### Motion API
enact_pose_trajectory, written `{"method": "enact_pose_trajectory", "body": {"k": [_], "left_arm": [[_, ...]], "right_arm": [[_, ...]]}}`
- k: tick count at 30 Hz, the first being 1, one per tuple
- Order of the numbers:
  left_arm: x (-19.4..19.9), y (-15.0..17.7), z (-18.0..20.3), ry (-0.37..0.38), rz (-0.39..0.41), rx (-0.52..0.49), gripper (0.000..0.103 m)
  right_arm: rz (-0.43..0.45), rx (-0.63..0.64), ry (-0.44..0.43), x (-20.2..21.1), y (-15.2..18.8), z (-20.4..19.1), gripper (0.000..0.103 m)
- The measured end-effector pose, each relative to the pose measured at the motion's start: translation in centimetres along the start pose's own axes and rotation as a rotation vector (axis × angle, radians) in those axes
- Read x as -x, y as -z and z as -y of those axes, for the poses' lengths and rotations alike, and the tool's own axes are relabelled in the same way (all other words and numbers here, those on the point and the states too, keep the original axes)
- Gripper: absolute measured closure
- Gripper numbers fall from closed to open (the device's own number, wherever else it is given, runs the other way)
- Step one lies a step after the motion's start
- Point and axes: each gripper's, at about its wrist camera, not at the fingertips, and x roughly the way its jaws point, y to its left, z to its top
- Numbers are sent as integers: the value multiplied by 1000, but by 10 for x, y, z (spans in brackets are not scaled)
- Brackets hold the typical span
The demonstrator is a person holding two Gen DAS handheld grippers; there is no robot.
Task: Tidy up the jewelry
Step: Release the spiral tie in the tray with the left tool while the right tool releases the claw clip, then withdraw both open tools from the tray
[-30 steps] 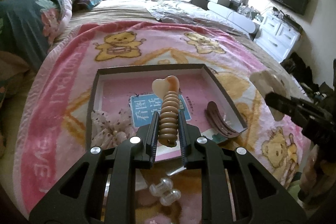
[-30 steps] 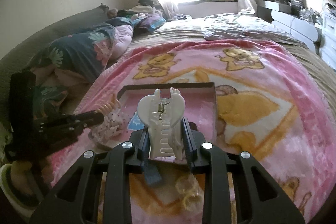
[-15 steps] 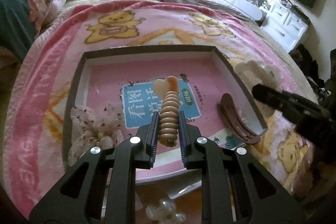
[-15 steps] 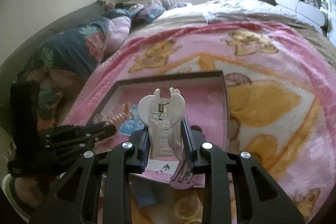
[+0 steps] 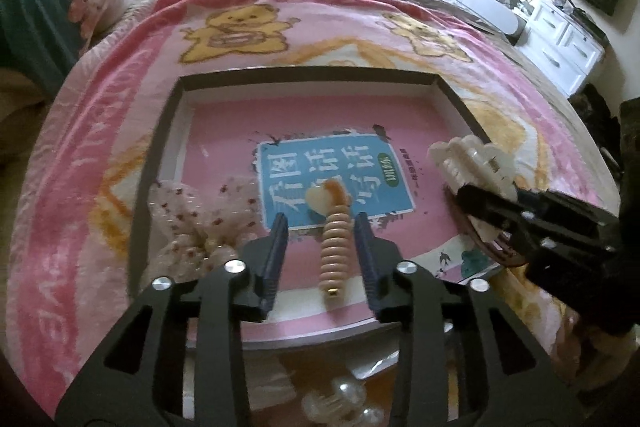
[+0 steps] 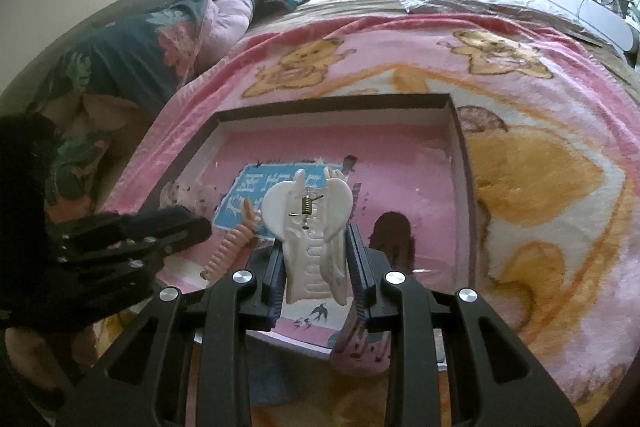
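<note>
- Since half a second ago, the left gripper (image 5: 322, 227) has spread its fingers and let go of the ribbed peach hair clip (image 5: 335, 239), which it had been clamping.
- That clip, with a heart at its far end, now lies between the parted fingers on the pink floor of the box (image 5: 308, 73), its heart end over the blue label (image 5: 332, 185).
- In the right wrist view, the same clip (image 6: 230, 247) shows just beside the left gripper's tip (image 6: 176, 227).
- The right gripper (image 6: 316, 259) is closed on a white claw clip (image 6: 308, 231), holding it upright over the near part of the box (image 6: 332, 103); its spring faces the camera.
- From the left wrist view, the white claw clip (image 5: 472, 163) hangs above the box's right side.
- A dark brown clip (image 6: 392, 239) lies in the box, right of the white one.
- A sheer dotted scrunchie (image 5: 196, 223) sits in the box's near left corner.
- The box rests on a pink bear-print blanket (image 5: 236, 31) spread over a bed.
- A clear clip (image 5: 340, 401) lies on the blanket below the box's near edge.
</note>
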Motion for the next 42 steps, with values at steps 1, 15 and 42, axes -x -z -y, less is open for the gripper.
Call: {"method": "enact_pose_trajectory", "body": {"k": [1, 15, 42], "left_arm": [[3, 0, -1, -3, 4, 2, 71], [36, 8, -8, -28, 49, 36, 49], [140, 32, -21, -37, 226, 83, 9]], "right_arm": [[-2, 0, -1, -1, 1, -1, 74], [82, -27, 2, 40, 2, 3, 22], [230, -12, 108, 146, 29, -18, 4]]}}
